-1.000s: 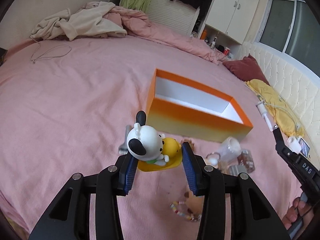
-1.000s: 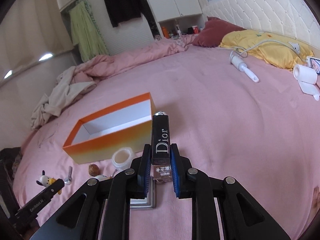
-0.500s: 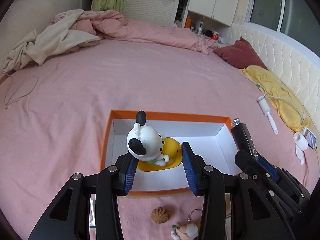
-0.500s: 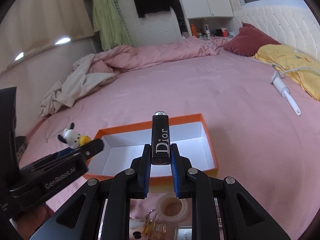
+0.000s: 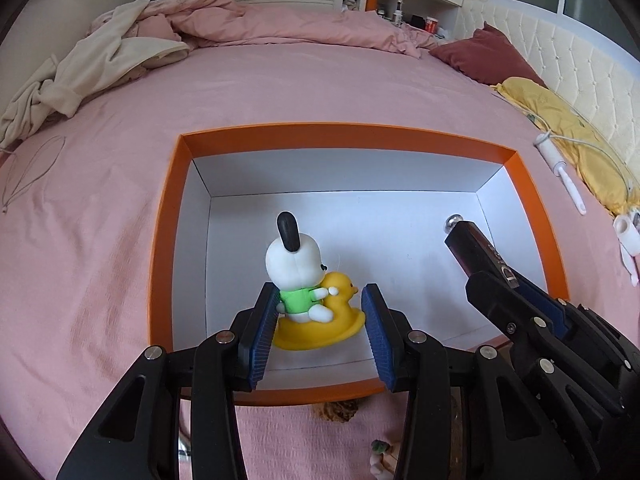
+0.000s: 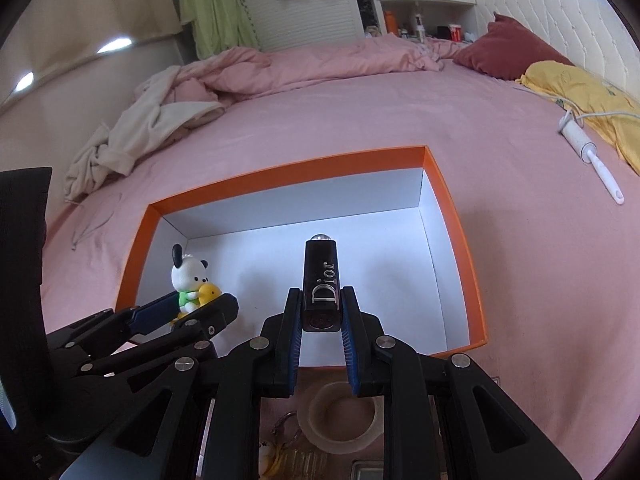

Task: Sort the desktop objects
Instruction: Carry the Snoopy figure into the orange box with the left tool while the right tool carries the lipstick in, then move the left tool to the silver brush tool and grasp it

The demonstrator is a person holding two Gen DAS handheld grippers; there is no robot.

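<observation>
Surroundings: pink bed sheet (image 5: 100,240) under everything; crumpled cream cloth (image 5: 80,68) and pink duvet at the far edge; white lint roller (image 6: 592,156) and yellow pillow (image 5: 560,120) to the right, well apart from the box.
Near clutter: clear tape roll (image 6: 342,416), key ring and a brown walnut (image 5: 334,410) on the sheet just before the box's near wall.
Box: open orange cardboard box with white inside (image 5: 160,240), floor bare beneath both tongs.
Left tongs (image 5: 320,320): partly open, blue pads clamped on the yellow base of a white dog figurine riding a yellow duck (image 5: 308,292), above the box's near-left part.
Right tongs (image 6: 320,322): narrow, gripping a black Dior lipstick tube (image 6: 320,280), over the box's near-right part.
Figurine: upright, black ear up, duck's beak toward the right.
Lipstick axis: along the fingers, silver tip pointing away toward the far wall.
</observation>
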